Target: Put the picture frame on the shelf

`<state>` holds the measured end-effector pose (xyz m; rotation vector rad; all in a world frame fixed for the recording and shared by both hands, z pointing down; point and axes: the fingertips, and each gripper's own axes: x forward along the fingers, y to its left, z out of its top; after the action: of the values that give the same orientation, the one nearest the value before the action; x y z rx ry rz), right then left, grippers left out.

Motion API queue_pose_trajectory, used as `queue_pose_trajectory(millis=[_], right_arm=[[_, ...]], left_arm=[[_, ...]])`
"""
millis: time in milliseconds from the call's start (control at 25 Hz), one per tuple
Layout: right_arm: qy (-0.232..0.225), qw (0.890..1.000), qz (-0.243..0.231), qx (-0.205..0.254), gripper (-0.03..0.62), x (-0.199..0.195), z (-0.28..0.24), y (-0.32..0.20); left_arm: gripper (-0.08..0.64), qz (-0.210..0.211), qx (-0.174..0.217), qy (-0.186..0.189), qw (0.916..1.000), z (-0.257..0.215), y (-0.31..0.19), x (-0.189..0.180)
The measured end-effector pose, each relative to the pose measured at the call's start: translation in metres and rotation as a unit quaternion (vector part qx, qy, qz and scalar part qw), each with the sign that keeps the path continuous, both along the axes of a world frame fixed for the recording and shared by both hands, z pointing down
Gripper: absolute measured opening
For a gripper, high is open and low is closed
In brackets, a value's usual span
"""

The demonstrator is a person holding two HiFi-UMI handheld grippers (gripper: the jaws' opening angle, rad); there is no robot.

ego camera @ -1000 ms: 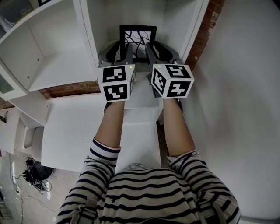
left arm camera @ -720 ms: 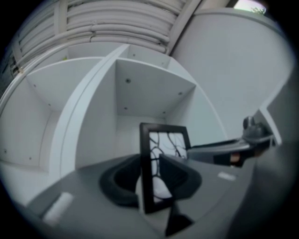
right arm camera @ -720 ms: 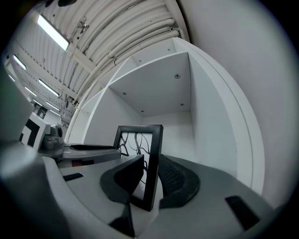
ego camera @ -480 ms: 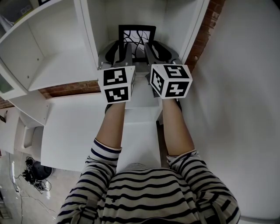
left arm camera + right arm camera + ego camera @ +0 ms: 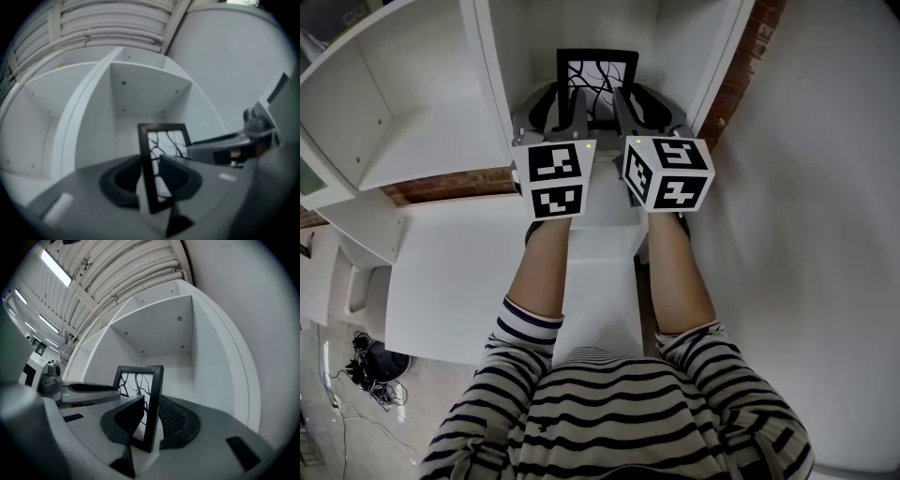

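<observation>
The picture frame [image 5: 596, 77] is held upright at the mouth of the shelf [image 5: 422, 141] compartment next to the wall, with its patterned face turned toward the person. It is pinched from both sides. The jaws of the left gripper [image 5: 565, 111] are closed on its left edge, and those of the right gripper [image 5: 630, 105] on its right edge. This two-sided grip is judged to keep the frame square and vertical, ready to be stood on the compartment floor. Whether its bottom edge is already resting there cannot be told, since it is hidden by the jaws.
</observation>
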<state>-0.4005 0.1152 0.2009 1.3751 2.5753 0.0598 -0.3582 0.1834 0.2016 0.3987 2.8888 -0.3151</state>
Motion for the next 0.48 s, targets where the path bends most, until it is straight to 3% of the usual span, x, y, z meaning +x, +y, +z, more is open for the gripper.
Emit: queue_pose_trajectory(millis=[160,480], right_arm=[[-0.006,1.0,0.013,0.008,0.064,0.0001,-0.0009,-0.0008],[-0.004,1.0,0.006,0.008,0.064,-0.0013,-0.0005,-0.0004]], left_arm=[[0.107,-0.009,-0.014,0.019,0.9997,0.0019,-0.0001,-0.0032],[0.107,-0.014,-0.013,0.013,0.9997,0.0015,0.0003,-0.0034]])
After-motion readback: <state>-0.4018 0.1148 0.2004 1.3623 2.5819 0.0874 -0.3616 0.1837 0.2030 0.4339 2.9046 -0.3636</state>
